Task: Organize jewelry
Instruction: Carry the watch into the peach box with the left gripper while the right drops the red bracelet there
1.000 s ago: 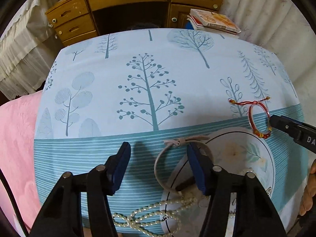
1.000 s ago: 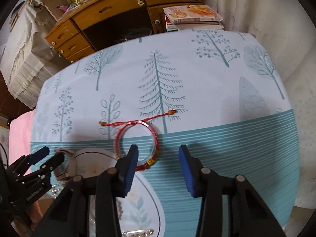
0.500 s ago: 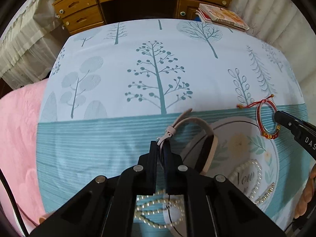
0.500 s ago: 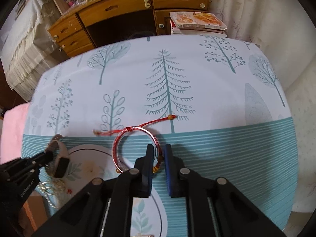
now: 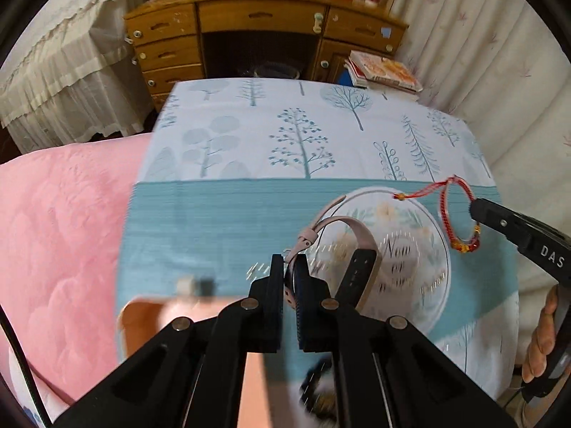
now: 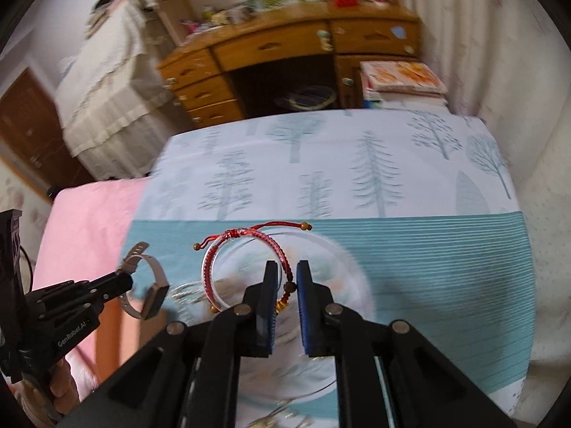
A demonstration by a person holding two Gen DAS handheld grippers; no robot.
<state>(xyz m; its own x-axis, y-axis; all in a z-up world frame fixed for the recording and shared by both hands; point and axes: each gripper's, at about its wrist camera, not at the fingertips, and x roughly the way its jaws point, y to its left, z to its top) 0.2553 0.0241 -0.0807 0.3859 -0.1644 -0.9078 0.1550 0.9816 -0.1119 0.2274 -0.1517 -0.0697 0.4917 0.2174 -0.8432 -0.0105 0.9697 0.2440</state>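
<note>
A pink quilt (image 5: 60,235) lies at the left, beside the tree-print cloth (image 5: 221,214) on the counter. The left tool (image 5: 289,267) is clamped on the strap of a beige watch (image 5: 357,246), held above the cloth. Below it sits a round printed plate (image 5: 399,249). To the right, the right tool (image 6: 285,274) is clamped on a red braided bracelet (image 6: 246,246), also clear of the plate. Behind stands a wooden desk (image 5: 260,25), with stacked books (image 5: 385,71) at its right. Only the left view shows a blurred peach-coloured box (image 5: 150,321) at the near edge; only the right view shows a brown door (image 6: 25,121).
</note>
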